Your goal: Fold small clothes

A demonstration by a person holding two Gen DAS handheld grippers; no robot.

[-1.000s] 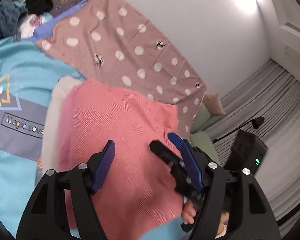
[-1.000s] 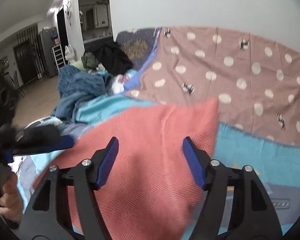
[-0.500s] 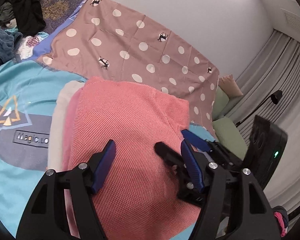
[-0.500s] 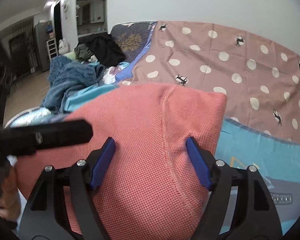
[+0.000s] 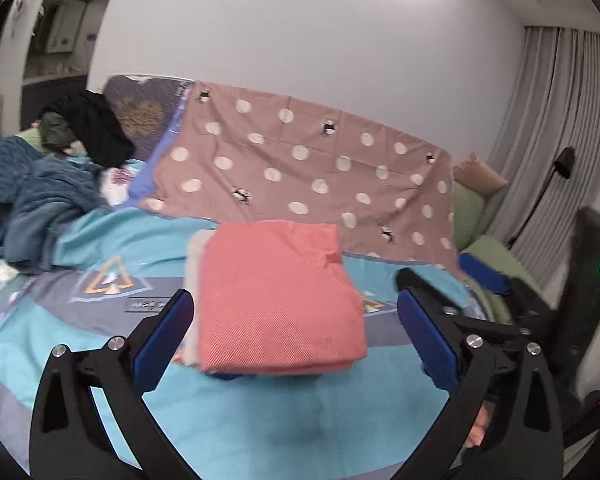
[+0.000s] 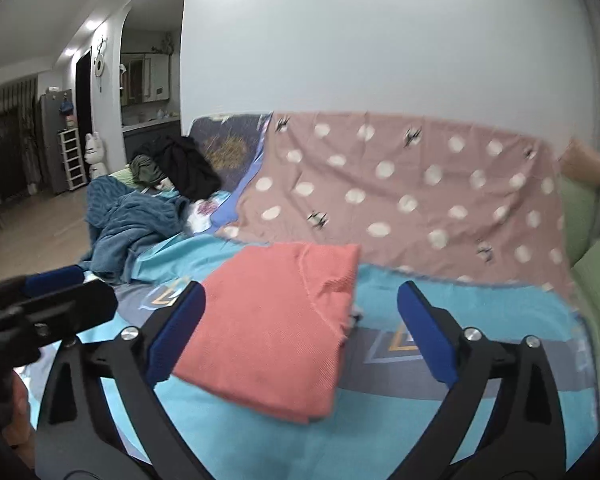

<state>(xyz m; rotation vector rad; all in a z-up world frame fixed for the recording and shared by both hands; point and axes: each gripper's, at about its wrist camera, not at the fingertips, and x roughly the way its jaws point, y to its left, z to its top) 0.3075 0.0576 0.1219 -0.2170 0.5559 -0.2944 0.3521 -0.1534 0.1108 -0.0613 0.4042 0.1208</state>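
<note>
A folded coral-pink garment (image 5: 276,296) lies on the blue patterned bed cover (image 5: 260,412), on top of a folded cream-white piece (image 5: 192,264) that shows at its left edge. It also shows in the right wrist view (image 6: 276,328). My left gripper (image 5: 296,332) is open and empty, held back from the stack's near edge. My right gripper (image 6: 300,332) is open and empty, also held back from the stack. The right gripper's fingers (image 5: 480,276) show at the right in the left wrist view. The left gripper's fingers (image 6: 52,280) show at the left in the right wrist view.
A brown polka-dot sheet (image 5: 300,168) covers the back of the bed by the wall. A heap of blue (image 5: 36,200) and black clothes (image 5: 96,128) lies at the far left. Green cushions (image 6: 592,256) and grey curtains (image 5: 556,120) are at the right.
Both grippers have drawn back and lifted away from the pink garment, which now lies folded and still on the bed. Both stay open.
</note>
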